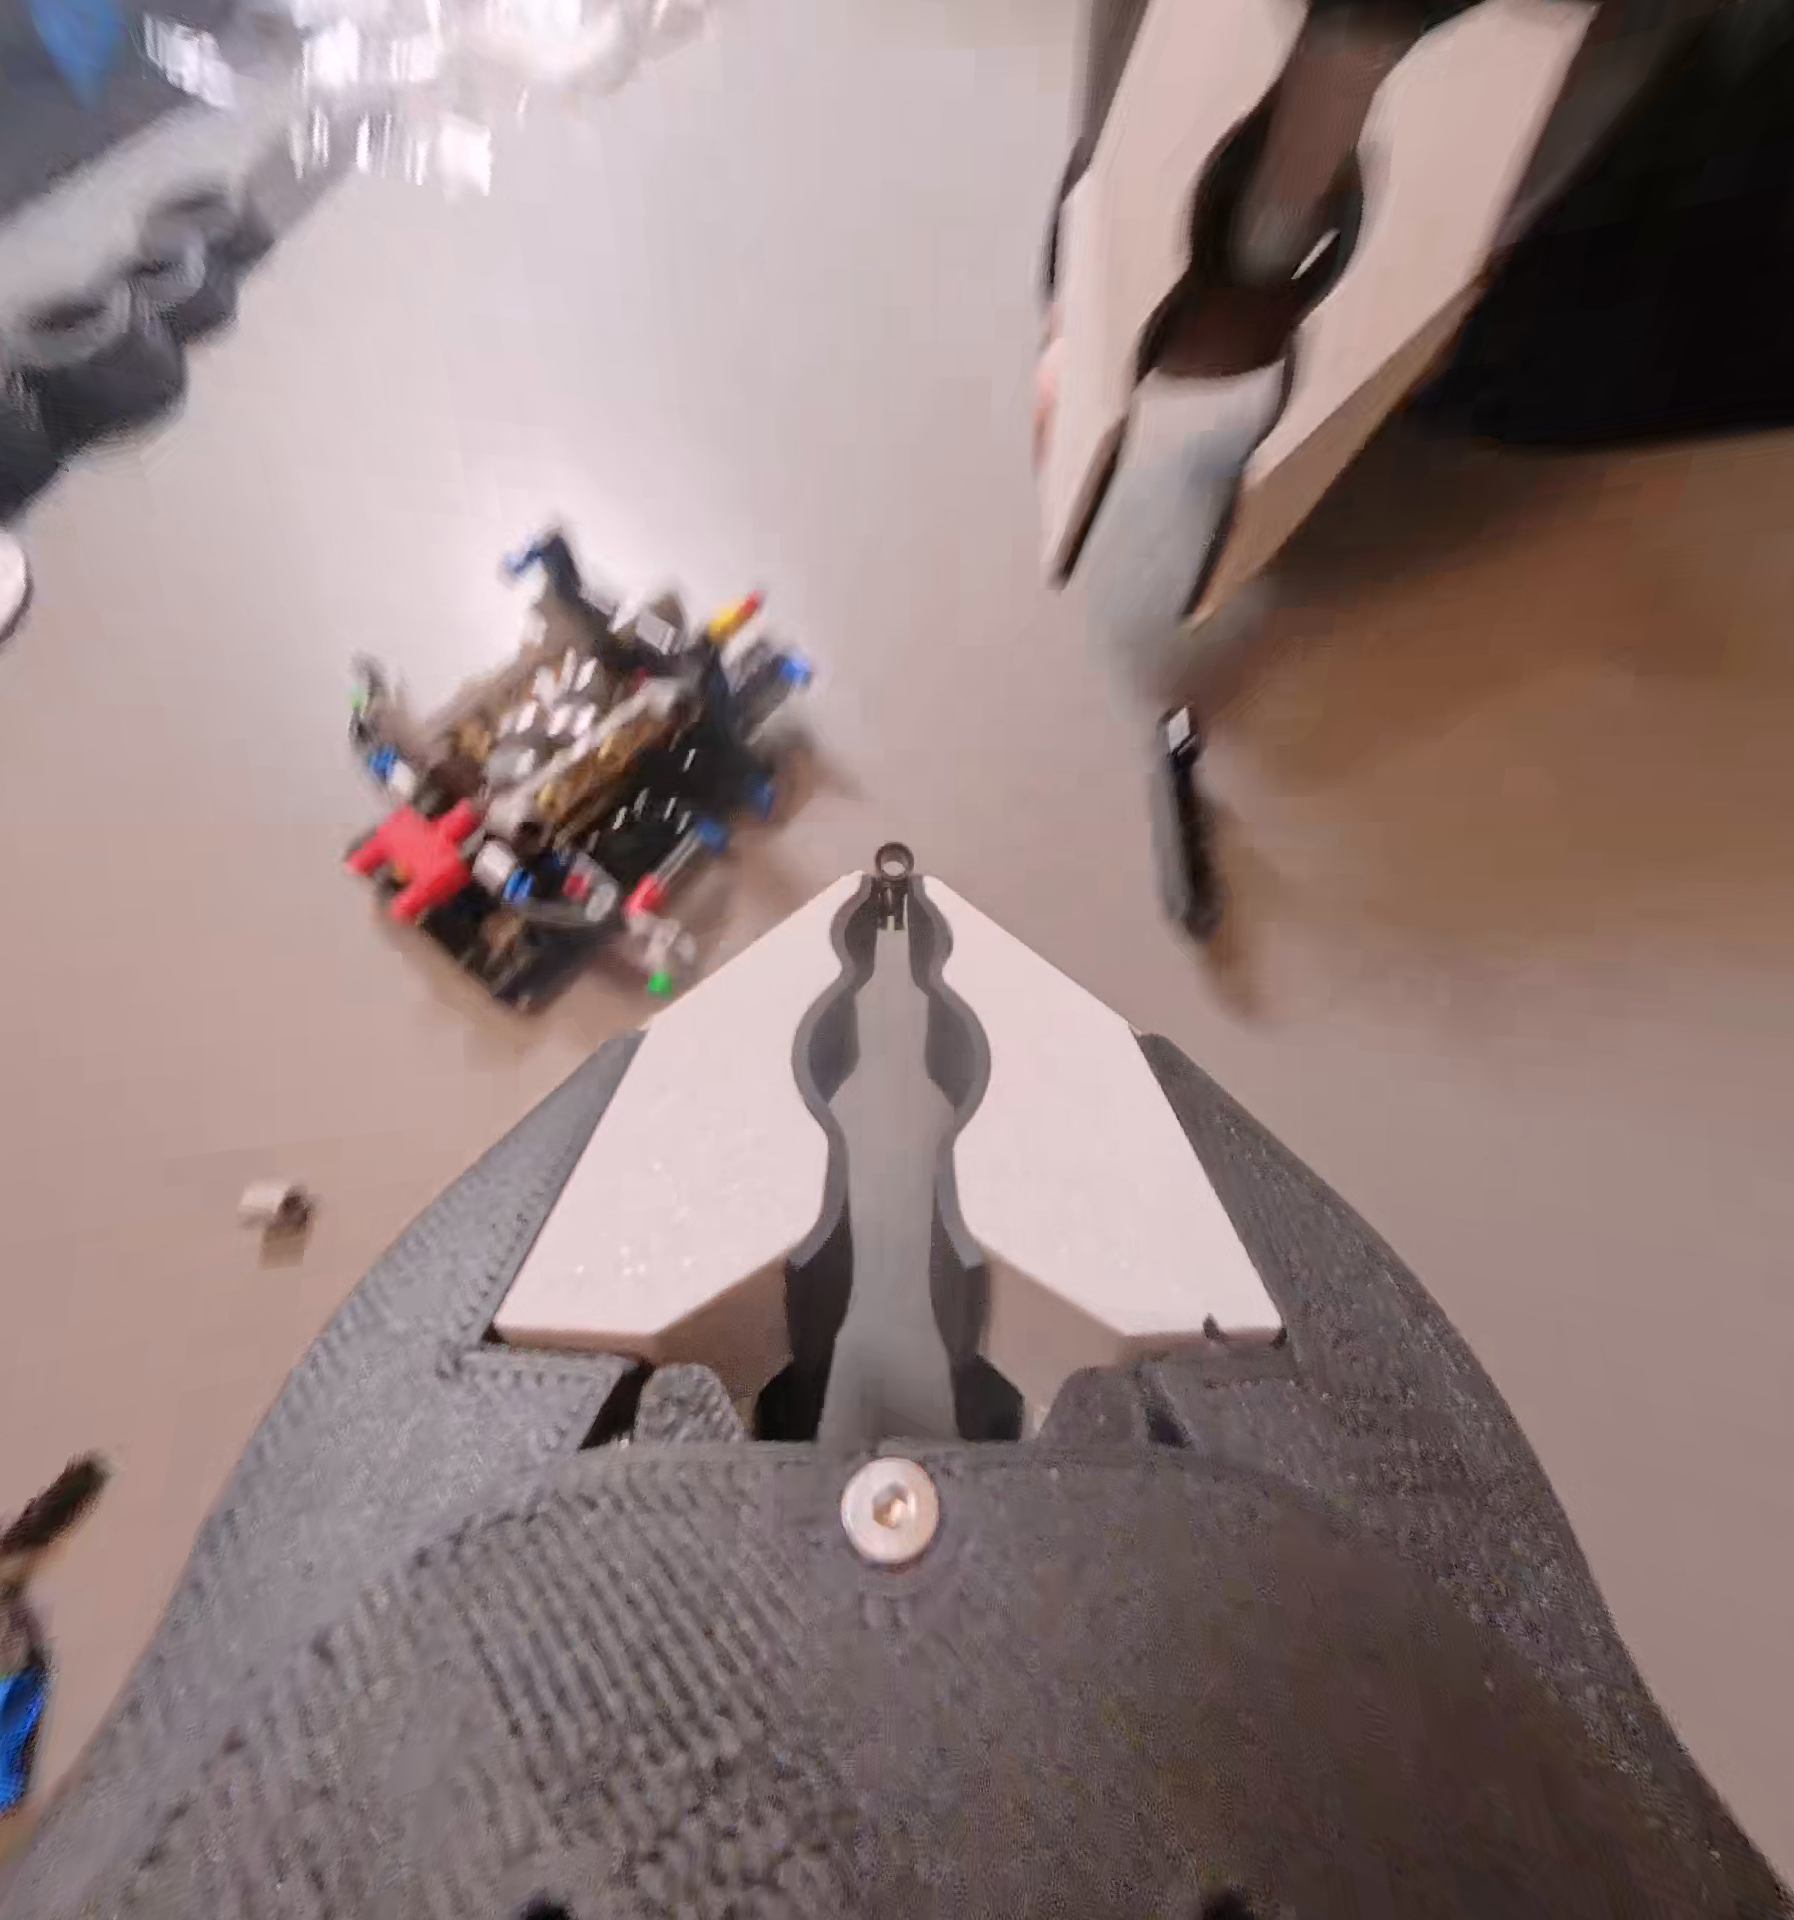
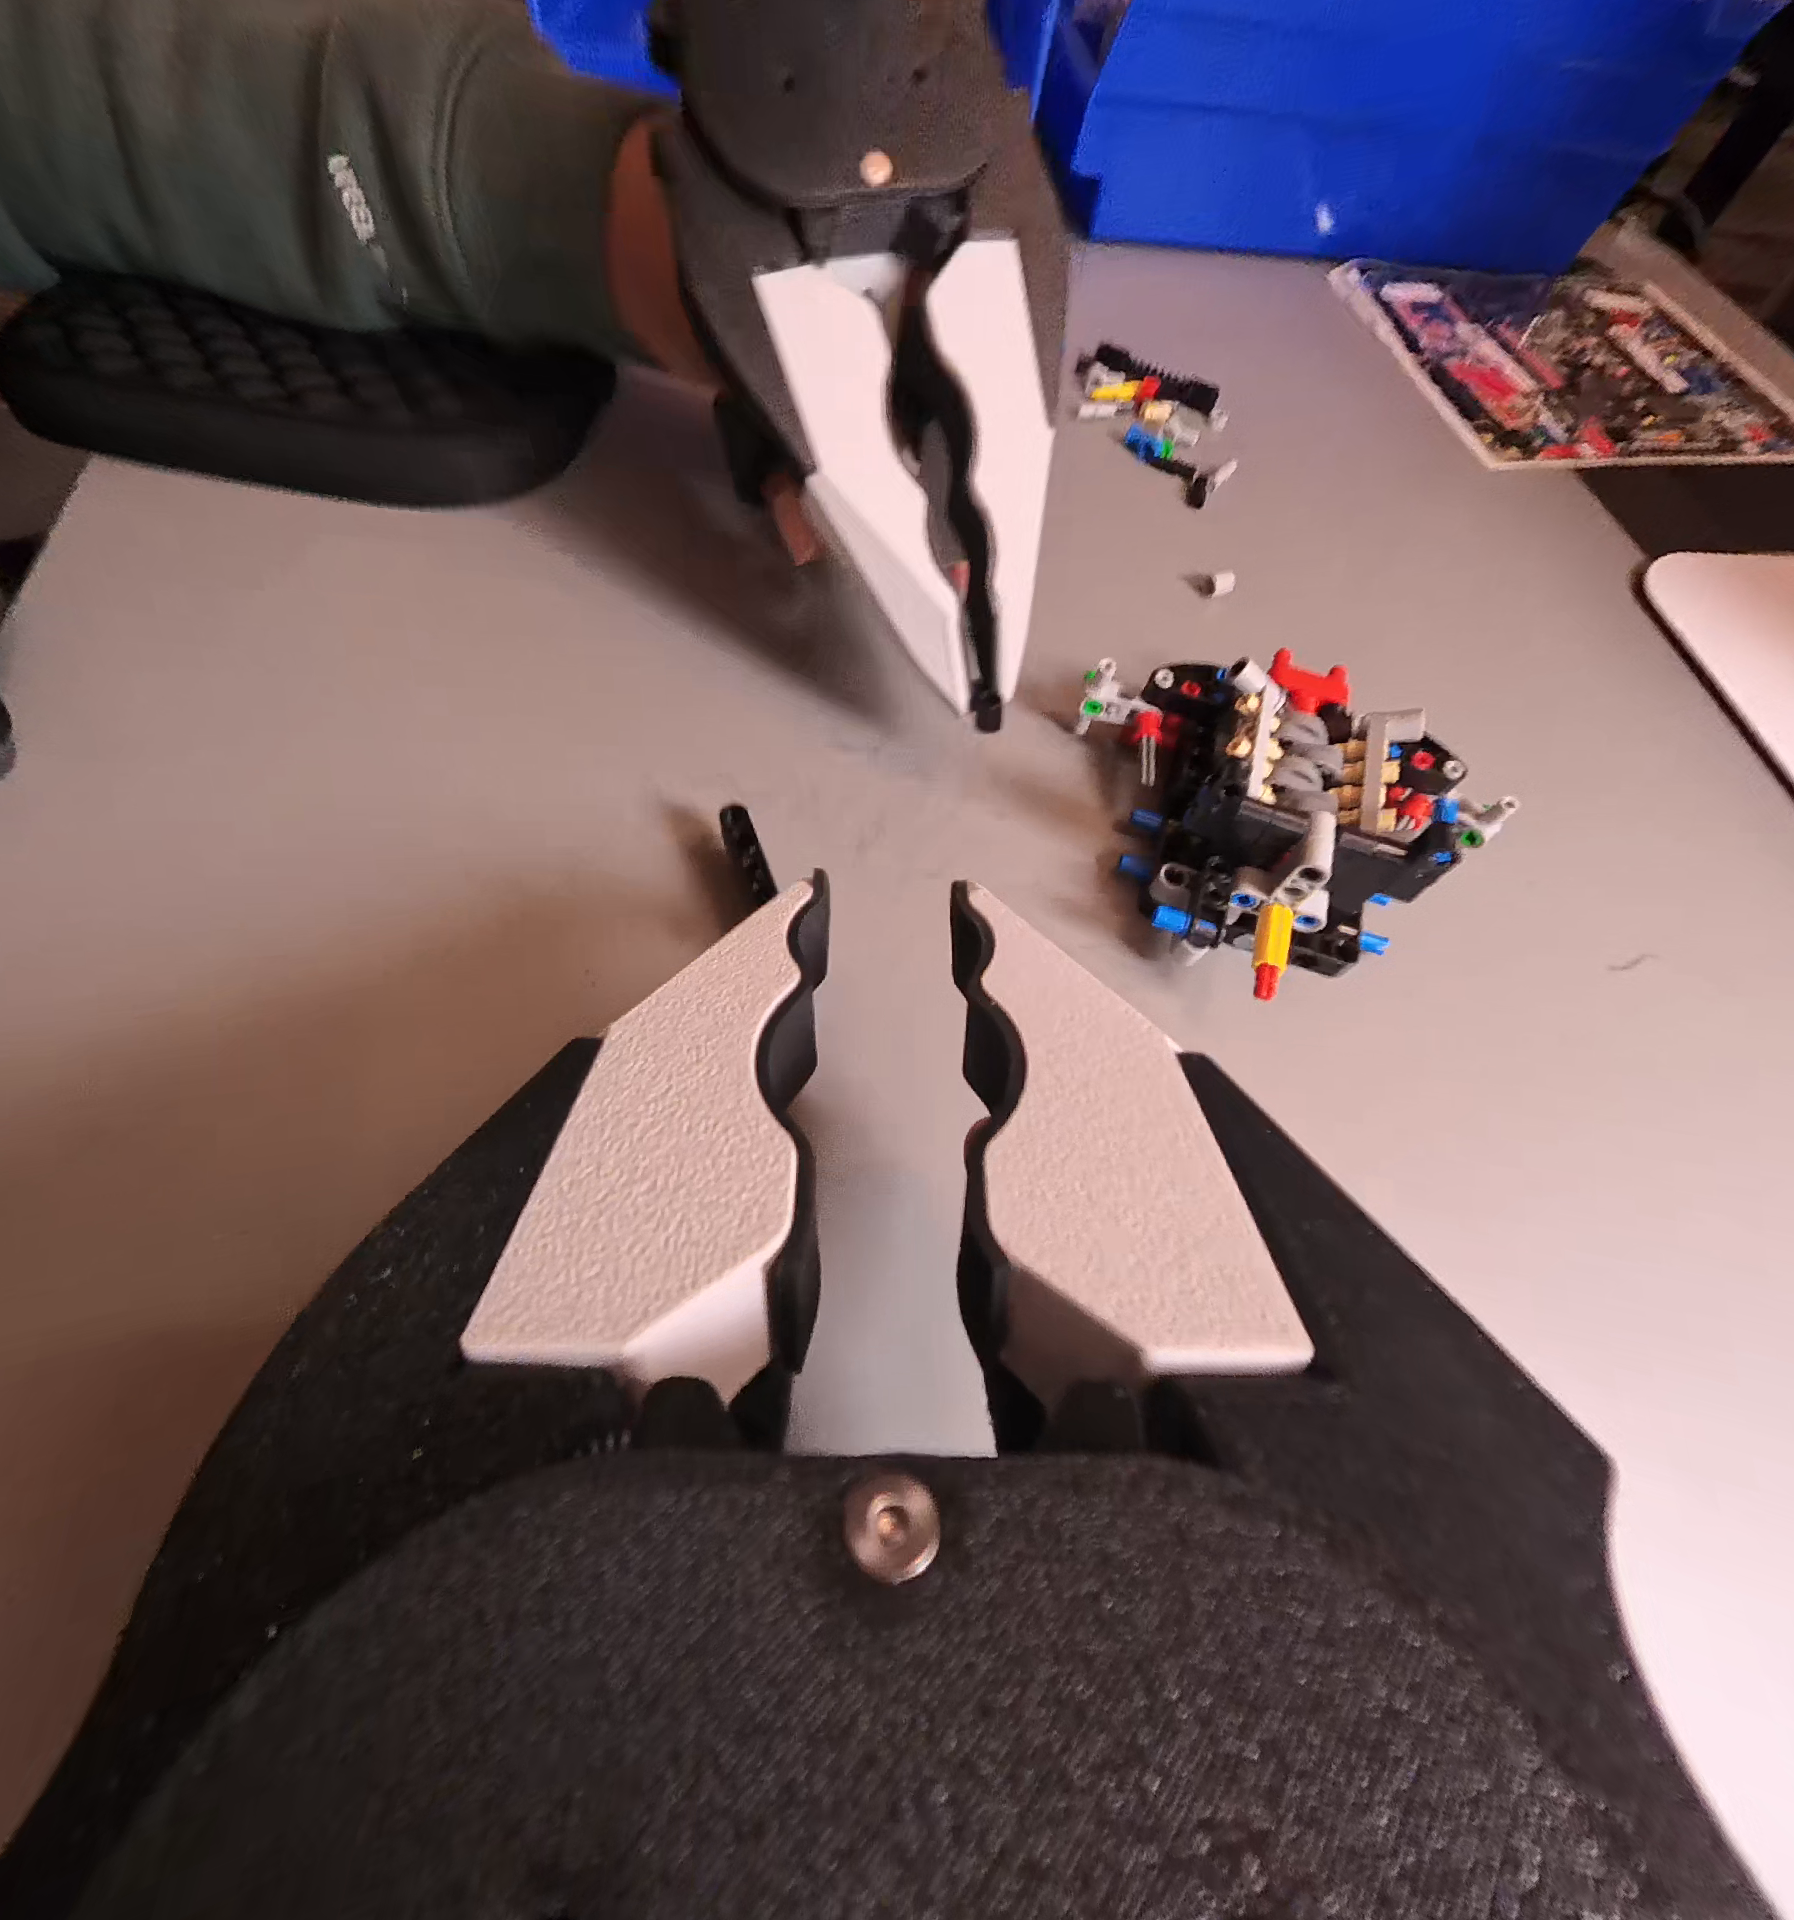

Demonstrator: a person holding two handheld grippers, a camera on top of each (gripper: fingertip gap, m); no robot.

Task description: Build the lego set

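Note:
The part-built lego model (image 1: 571, 769), black with grey, red, blue and yellow parts, sits on the grey table; it also shows in the right wrist view (image 2: 1298, 821). My left gripper (image 1: 893, 883) is shut on a small black pin (image 1: 893, 862) that sticks out of its tips. In the right wrist view it (image 2: 981, 691) hangs tips-down just above the table with the pin (image 2: 988, 715). My right gripper (image 2: 888, 894) is open and empty. A black beam (image 2: 747, 862) lies on the table by its left fingertip, partly hidden. The left wrist view shows this gripper (image 1: 1153, 561) blurred above the beam (image 1: 1184, 821).
A small grey piece (image 2: 1217, 582) lies alone on the table. A pile of loose parts (image 2: 1153, 405) lies beyond it. An instruction booklet (image 2: 1589, 364), blue bins (image 2: 1340, 125) and a white board (image 2: 1766, 665) edge the table. A person in a green shirt (image 2: 249, 156) sits behind. Tip to tip, the grippers are about 7 cm apart. My left tips are roughly 12 cm from the small grey piece (image 2: 1217, 582). It turns up in the left wrist view (image 1: 275, 1204) as well.

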